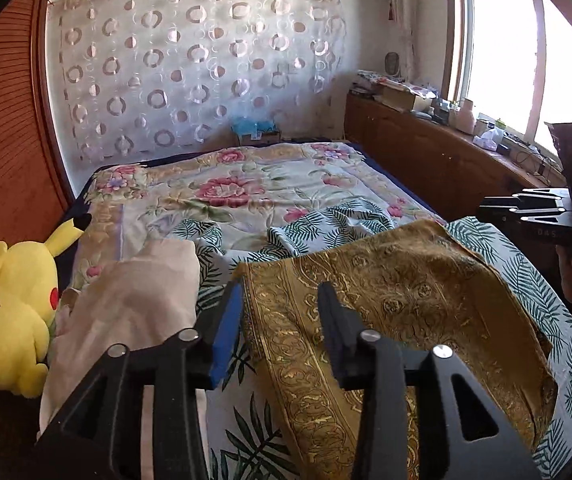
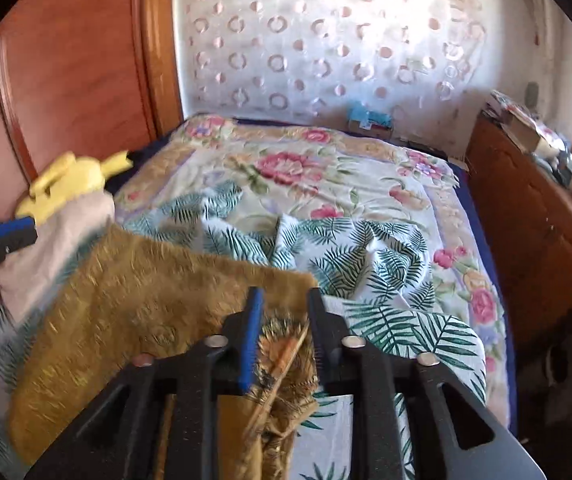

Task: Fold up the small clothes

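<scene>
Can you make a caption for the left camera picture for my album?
The left tool hangs open over a gold patterned cloth on the bed, beside a yellow plush toy.

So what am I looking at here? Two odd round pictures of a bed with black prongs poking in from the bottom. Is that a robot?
No robot: a person holds a two-finger tool in each hand, and each tool carries a wide-angle camera looking along its fingers. The black prongs are those jaws. One picture comes from the left gripper, the other from the right gripper. Both look over a bed with a flowered cover and a leaf-print sheet. On it lies a gold patterned cloth, beside a pale pink cloth and a yellow plush toy. The left jaws are open over the gold cloth's edge. A bunched corner of it sits between the right jaws, which look open too.
</scene>
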The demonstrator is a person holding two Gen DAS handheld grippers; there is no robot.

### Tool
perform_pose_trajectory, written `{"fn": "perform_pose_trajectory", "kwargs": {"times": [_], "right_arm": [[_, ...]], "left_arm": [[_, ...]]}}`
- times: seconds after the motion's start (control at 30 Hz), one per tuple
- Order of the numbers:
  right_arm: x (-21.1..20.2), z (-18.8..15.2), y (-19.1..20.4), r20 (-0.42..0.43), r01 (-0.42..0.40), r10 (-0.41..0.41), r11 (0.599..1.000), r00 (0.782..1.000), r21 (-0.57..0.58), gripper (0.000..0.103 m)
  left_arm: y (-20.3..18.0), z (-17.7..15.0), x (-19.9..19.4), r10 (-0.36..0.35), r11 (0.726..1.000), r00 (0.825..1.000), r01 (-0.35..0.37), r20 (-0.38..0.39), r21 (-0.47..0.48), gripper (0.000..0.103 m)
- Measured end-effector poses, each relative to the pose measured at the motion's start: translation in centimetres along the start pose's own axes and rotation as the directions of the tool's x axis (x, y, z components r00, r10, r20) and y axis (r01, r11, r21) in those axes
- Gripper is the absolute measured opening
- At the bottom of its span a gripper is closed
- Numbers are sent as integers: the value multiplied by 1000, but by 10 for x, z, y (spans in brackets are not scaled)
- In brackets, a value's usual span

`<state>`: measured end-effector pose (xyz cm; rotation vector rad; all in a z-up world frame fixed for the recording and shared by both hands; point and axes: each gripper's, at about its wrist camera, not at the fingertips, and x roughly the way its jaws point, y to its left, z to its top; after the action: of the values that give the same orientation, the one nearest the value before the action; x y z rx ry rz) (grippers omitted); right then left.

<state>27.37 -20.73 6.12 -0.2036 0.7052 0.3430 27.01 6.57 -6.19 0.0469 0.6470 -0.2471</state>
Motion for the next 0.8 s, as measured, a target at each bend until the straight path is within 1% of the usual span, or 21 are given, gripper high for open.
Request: {"fn": "perform_pose_trajectory", "kwargs": {"times": [0.07, 0.1, 0.13, 0.17, 0.2, 0.27, 0.33, 0.43, 0.53, 0.7, 0.8], "right_arm": [[-9, -3, 1, 0, -38, 38, 999, 999, -10, 28], [-11, -11, 8, -4, -58, 58, 998, 998, -15, 29], [-20, -19, 16, -8, -72, 72, 997, 997, -18, 29], [-19, -21, 19, -8, -92, 92, 995, 996, -23, 29], [-26, -29, 18, -12, -107, 107, 994, 994, -28, 30], [-22, -35, 18, -21, -123, 122, 991, 992, -44, 30], [-30, -50, 19, -32, -131, 129, 990, 991, -58, 31], [-40, -74, 18, -64, -152, 147, 986, 987, -76, 32], [-49, -88, 15, -66, -95, 88, 988, 994, -118, 32], [-57, -105, -10, -97, -83, 76, 994, 992, -69, 32], [-60, -107, -22, -95, -105, 103, 994, 990, -18, 32]], "left_arm": [[-3, -8, -4, -22, 1000, 1000, 22, -20, -2, 57], [-3, -14, -4, -35, 999, 999, 35, -34, -7, 61], [-5, -17, -9, -46, 999, 998, 46, -42, -13, 69], [-7, -23, -13, -55, 998, 997, 54, -47, -17, 73], [-7, -30, -16, -60, 998, 997, 59, -55, -20, 74], [-9, -42, -22, -47, 999, 996, 46, -76, -16, 75], [-12, -55, -27, -24, 1000, 995, 23, -98, -8, 75], [-13, -76, -30, -23, 1000, 989, 22, -145, -6, 75], [-15, -93, -36, -17, 1000, 986, 18, -168, 1, 75], [-18, -112, -50, -38, 999, 982, 32, -183, -35, 75], [-21, -121, -60, -46, 998, 983, 37, -178, -55, 75]]}}
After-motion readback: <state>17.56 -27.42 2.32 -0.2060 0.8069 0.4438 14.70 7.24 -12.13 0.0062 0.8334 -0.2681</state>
